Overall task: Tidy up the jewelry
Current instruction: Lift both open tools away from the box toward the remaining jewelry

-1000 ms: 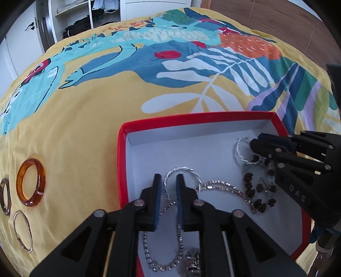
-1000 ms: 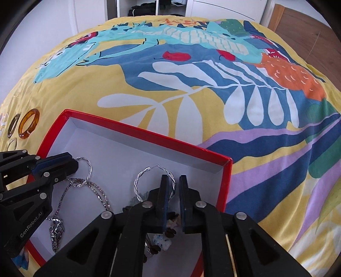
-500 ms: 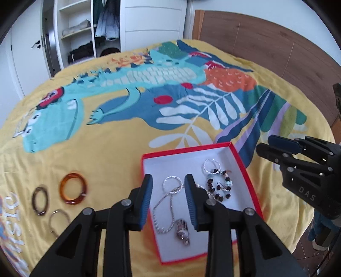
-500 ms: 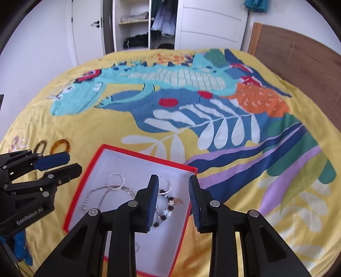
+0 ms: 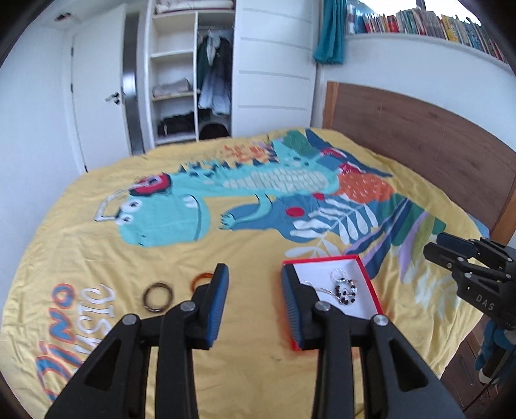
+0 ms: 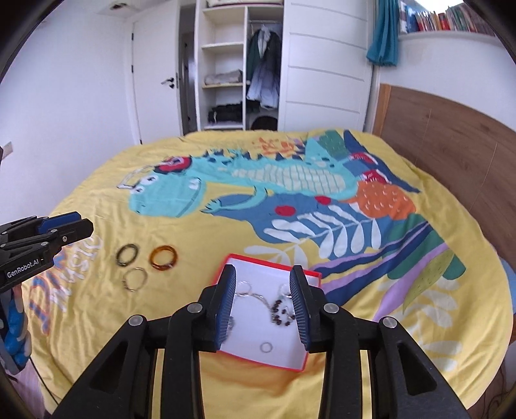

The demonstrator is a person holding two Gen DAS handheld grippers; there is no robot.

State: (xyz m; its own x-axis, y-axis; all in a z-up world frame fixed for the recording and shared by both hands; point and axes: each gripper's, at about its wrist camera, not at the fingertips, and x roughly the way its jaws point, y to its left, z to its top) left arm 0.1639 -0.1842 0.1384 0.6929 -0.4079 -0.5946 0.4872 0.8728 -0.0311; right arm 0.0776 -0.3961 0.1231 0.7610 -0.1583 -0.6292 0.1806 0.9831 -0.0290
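Note:
A red box (image 6: pixel 309 274) with a white inside lies on the yellow dinosaur bedspread; it also shows in the left wrist view (image 5: pixel 371 283). It holds a silver chain (image 6: pixel 254 295), dark beads (image 6: pixel 282 314), hoops and a small ring (image 6: pixel 266 347). Three bangles lie left of it: amber (image 6: pixel 163 257), dark (image 6: pixel 127 254) and thin silver (image 6: pixel 135 279). My left gripper (image 5: pixel 253 303) is open and empty, high above the bed. My right gripper (image 6: pixel 262 304) is open and empty, high above the box.
The bedspread (image 6: pixel 225 225) covers the whole bed. A wooden headboard (image 6: pixel 451 145) runs along the right. An open wardrobe (image 6: pixel 238 71) stands beyond the far edge. A bookshelf (image 5: pixel 419 22) is high on the right.
Both grippers have opened wide and pulled back and up, away from the box. The jewelry stays in the box.

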